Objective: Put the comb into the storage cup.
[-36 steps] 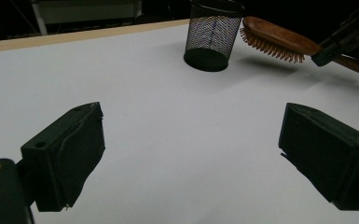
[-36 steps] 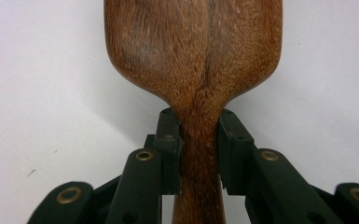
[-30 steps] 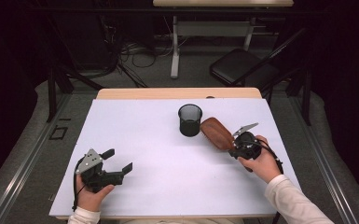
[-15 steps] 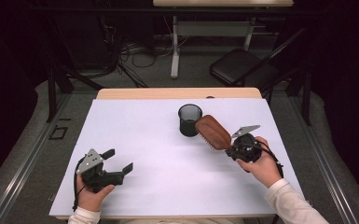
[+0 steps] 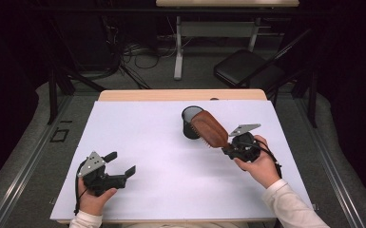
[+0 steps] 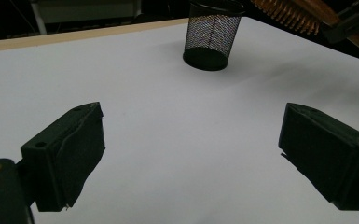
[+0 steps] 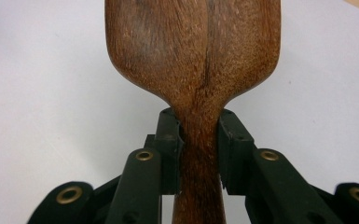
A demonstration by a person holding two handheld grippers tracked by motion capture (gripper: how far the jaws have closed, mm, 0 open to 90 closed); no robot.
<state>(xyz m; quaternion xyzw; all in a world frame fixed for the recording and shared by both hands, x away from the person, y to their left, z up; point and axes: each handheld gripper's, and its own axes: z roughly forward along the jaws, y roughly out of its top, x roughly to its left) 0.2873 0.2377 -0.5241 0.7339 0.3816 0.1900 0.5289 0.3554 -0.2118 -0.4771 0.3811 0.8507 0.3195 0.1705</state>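
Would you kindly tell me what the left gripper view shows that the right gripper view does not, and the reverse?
Left gripper view alone: the mesh cup standing upright on the table, the brush's bristles near its top edge, and the left tool with jaws wide apart and nothing between them. Right gripper view alone: the brush's smooth wooden back, and the right tool clamped on its handle. Both: the brush and the white table.

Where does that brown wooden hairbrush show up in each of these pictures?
High view: brown wooden hairbrush right of centre, beside the black mesh cup.
Left gripper view: bristles at the top right corner.
Right gripper view: centre, handle clamped.
Shared landmark: white tabletop.
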